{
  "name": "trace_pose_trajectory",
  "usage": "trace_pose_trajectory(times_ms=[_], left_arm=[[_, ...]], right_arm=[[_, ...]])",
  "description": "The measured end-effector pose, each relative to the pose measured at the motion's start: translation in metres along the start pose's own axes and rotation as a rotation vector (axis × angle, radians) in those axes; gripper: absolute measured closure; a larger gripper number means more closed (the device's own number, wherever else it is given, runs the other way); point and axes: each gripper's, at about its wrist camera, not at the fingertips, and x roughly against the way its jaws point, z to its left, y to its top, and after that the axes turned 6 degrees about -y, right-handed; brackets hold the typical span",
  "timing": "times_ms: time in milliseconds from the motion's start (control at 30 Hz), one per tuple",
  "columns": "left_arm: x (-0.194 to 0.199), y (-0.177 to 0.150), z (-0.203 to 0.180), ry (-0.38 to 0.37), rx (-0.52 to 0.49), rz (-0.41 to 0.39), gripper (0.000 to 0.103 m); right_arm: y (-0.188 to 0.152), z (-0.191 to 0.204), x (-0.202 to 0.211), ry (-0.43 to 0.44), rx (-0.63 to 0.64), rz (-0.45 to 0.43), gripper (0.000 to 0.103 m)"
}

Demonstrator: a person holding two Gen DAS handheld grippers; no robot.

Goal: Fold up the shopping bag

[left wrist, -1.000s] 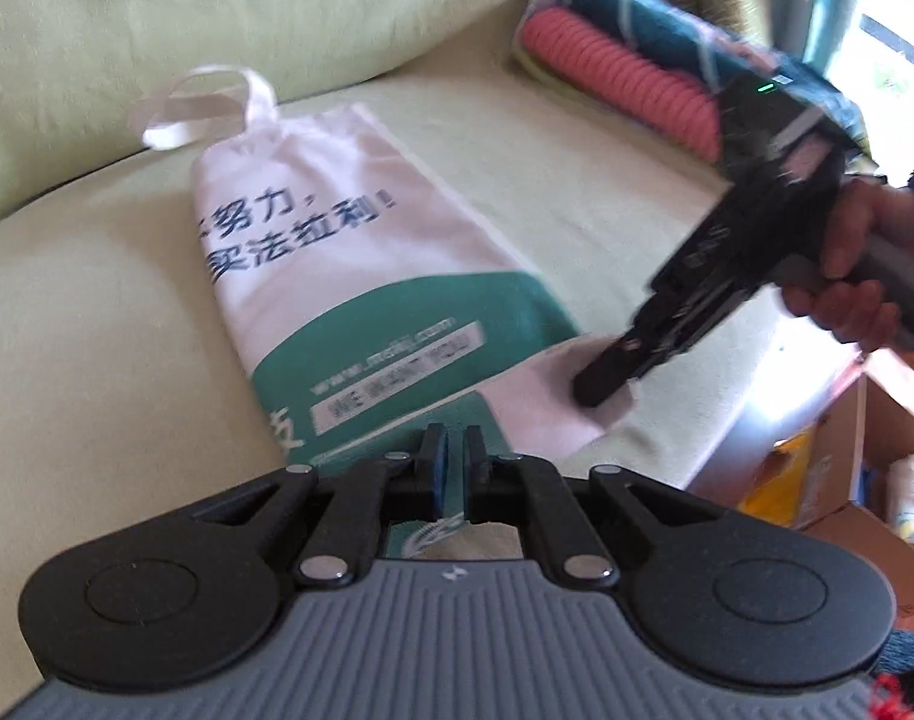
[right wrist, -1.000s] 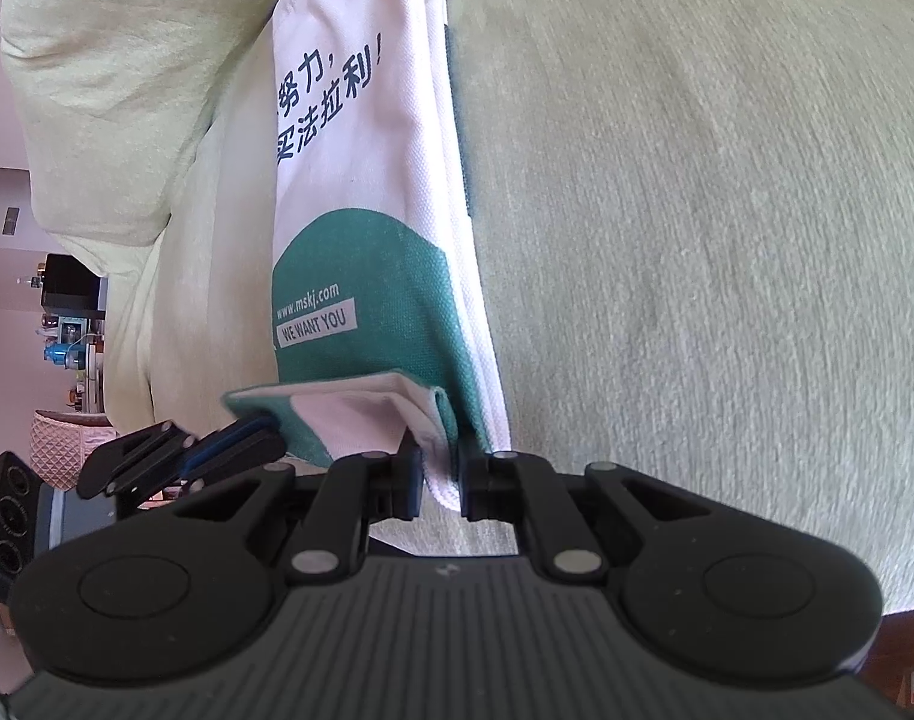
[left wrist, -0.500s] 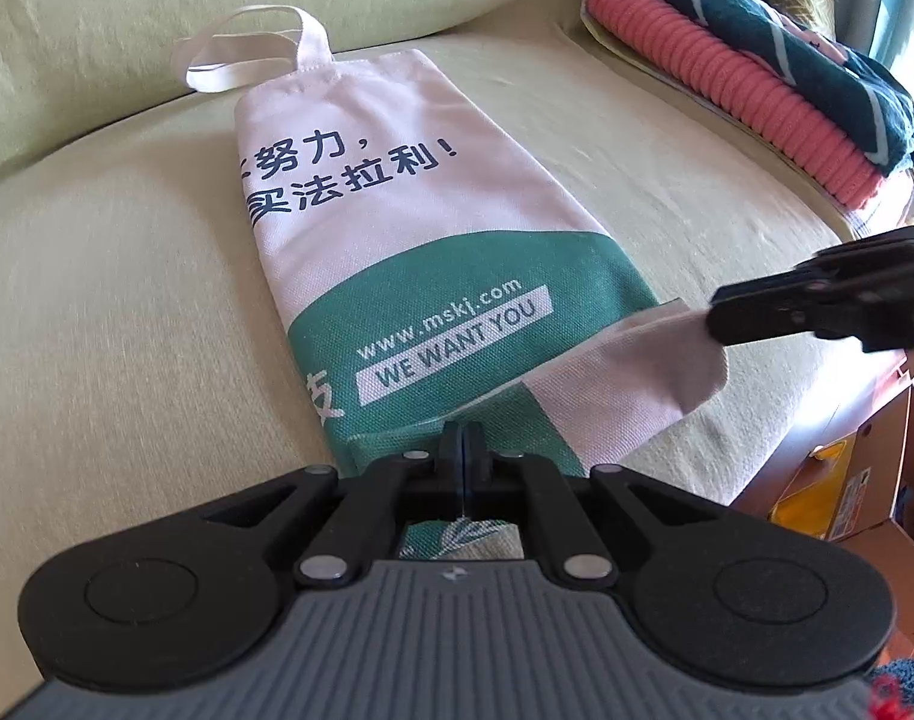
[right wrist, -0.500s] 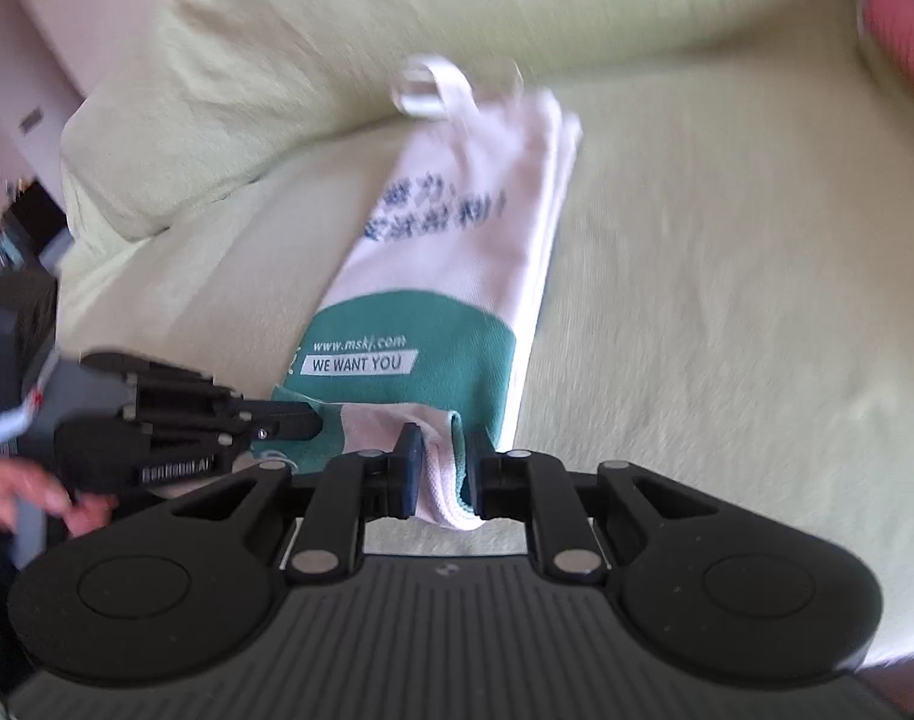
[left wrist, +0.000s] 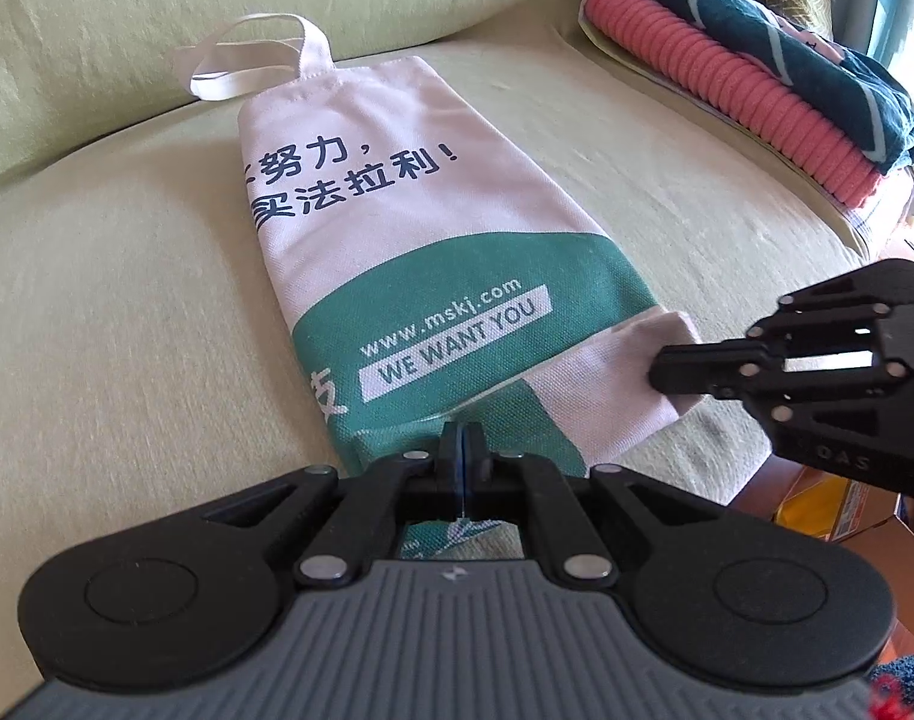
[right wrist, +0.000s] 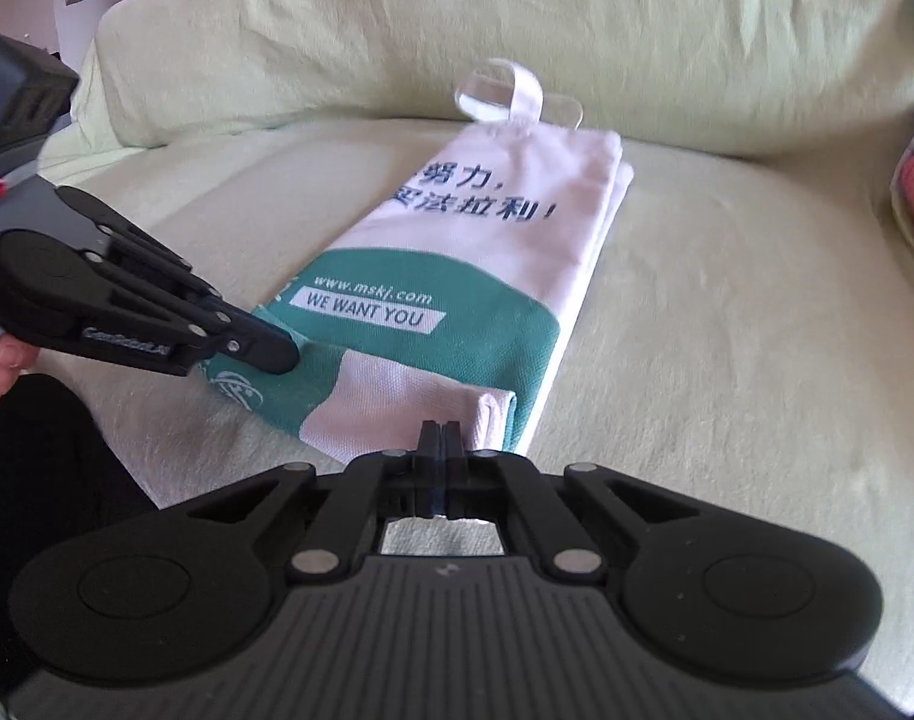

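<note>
Left wrist view: folded towels (left wrist: 751, 84) sit well right of your shopping bag (left wrist: 396, 228), which lies lengthwise on the sofa (left wrist: 96, 300), handles toward the backrest. Your left gripper (left wrist: 461, 450) and right gripper (right wrist: 438, 438) each clench its turned-up bottom edge.

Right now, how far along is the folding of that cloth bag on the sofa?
Done: the shopping bag already lies folded lengthwise into a narrow strip. In hand: the left gripper and right gripper each pinch a corner of its bottom edge, turned up slightly. Left: carrying that end over toward the handles.
</note>
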Motion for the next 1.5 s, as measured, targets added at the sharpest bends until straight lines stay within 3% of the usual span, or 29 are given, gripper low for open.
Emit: trace_pose_trajectory(times_ms=[133, 233, 367, 600, 667, 700, 767, 833, 867, 900, 933, 1000, 1100, 1167, 1200, 1233, 1367, 1500], left_arm=[[0.013, 0.003, -0.026, -0.084, -0.082, -0.05, 0.103], [-0.01, 0.004, -0.031, -0.044, -0.103, -0.009, 0.103], [-0.022, 0.006, -0.018, -0.07, 0.009, -0.009, 0.101], [-0.022, 0.006, -0.019, -0.07, -0.029, -0.015, 0.101], [-0.021, 0.005, -0.019, -0.071, -0.03, -0.017, 0.101], [-0.021, 0.006, -0.02, -0.068, -0.039, -0.016, 0.101], [-0.021, 0.006, -0.021, -0.066, -0.041, -0.013, 0.101], [-0.02, 0.007, -0.021, -0.068, -0.042, -0.011, 0.101], [-0.02, 0.007, -0.02, -0.069, -0.041, -0.01, 0.101], [-0.019, 0.007, -0.02, -0.069, -0.039, -0.01, 0.101], [-0.019, 0.007, -0.019, -0.069, -0.037, -0.009, 0.101], [-0.019, 0.008, -0.02, -0.067, -0.036, -0.008, 0.101], [-0.02, 0.008, -0.02, -0.07, -0.035, -0.006, 0.101], [-0.02, 0.009, -0.018, -0.075, -0.031, -0.005, 0.101], [-0.02, 0.009, -0.018, -0.076, -0.03, -0.005, 0.101], [-0.02, 0.009, -0.018, -0.078, -0.03, -0.005, 0.101], [-0.02, 0.009, -0.02, -0.072, -0.047, -0.001, 0.101], [-0.02, 0.01, -0.02, -0.074, -0.057, 0.006, 0.101]], right_arm=[[0.012, -0.014, -0.015, 0.059, -0.095, 0.062, 0.103], [0.015, -0.018, -0.02, 0.078, -0.104, 0.083, 0.103], [0.016, -0.02, -0.022, 0.094, -0.083, 0.093, 0.103], [0.021, -0.023, -0.015, 0.129, -0.101, 0.117, 0.103], [0.02, -0.024, -0.007, 0.148, -0.156, 0.117, 0.091], [0.019, -0.025, -0.002, 0.169, -0.187, 0.116, 0.079], [0.019, -0.023, 0.007, 0.171, -0.19, 0.124, 0.077], [0.019, -0.014, 0.016, 0.111, -0.135, 0.133, 0.073], [0.019, -0.01, 0.02, 0.068, -0.111, 0.135, 0.056], [0.019, -0.004, 0.024, -0.006, -0.085, 0.136, 0.012], [0.018, 0.002, 0.029, -0.087, -0.049, 0.126, 0.004], [0.014, 0.005, 0.046, -0.106, -0.012, 0.036, 0.005], [0.005, 0.004, 0.07, -0.104, -0.021, -0.112, 0.015], [-0.005, 0.01, 0.077, -0.094, 0.094, -0.179, 0.045], [-0.01, 0.017, 0.074, -0.11, 0.197, -0.17, 0.078], [-0.015, 0.024, 0.069, -0.139, 0.304, -0.156, 0.1], [-0.044, 0.041, 0.042, -0.201, 0.72, -0.133, 0.103], [-0.061, 0.041, 0.031, -0.158, 1.087, -0.209, 0.1]])
